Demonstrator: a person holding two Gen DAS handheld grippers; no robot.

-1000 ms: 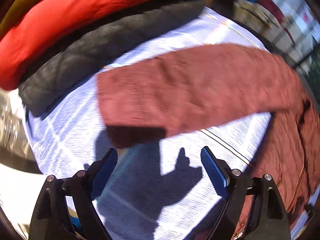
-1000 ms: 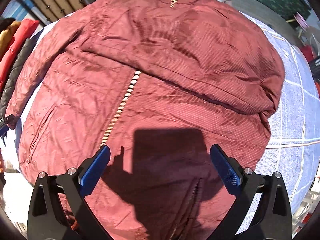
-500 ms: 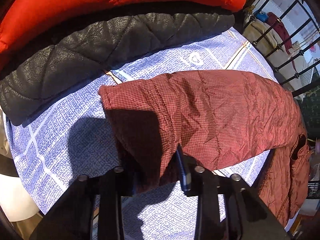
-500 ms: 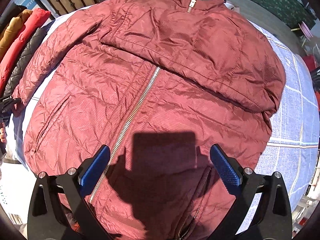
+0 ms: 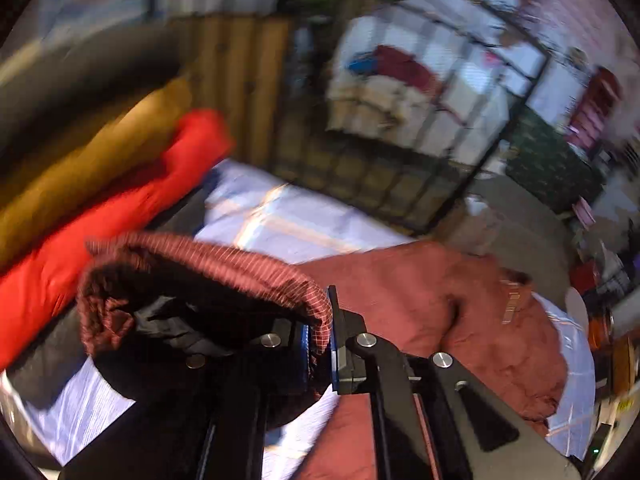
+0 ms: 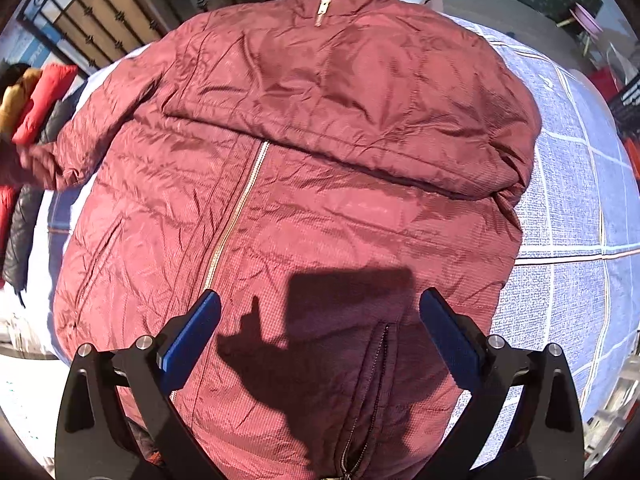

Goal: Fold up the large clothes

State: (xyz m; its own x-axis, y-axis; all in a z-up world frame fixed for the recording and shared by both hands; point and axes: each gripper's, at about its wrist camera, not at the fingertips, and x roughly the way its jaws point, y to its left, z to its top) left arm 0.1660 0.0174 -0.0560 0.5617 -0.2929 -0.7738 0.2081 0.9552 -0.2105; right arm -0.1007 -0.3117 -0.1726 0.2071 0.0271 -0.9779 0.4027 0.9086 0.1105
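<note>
Across the blue checked sheet (image 6: 568, 208) the maroon jacket (image 6: 304, 168) lies spread, its zipper (image 6: 236, 216) running toward 12 o'clock; only the right wrist view shows it whole. The right gripper (image 6: 320, 332) hovers over the hem, jaws wide. The left view alone shows the left gripper (image 5: 318, 344) clamped on the sleeve cuff (image 5: 224, 276). At 9 o'clock lie 2 folded coats, red (image 5: 120, 200) and mustard (image 5: 92, 176).

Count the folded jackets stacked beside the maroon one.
3 are visible: mustard jacket farthest, red jacket in the middle, black quilted jacket nearest the maroon jacket. The dark blur beyond the mustard in the left view may be another.
</note>
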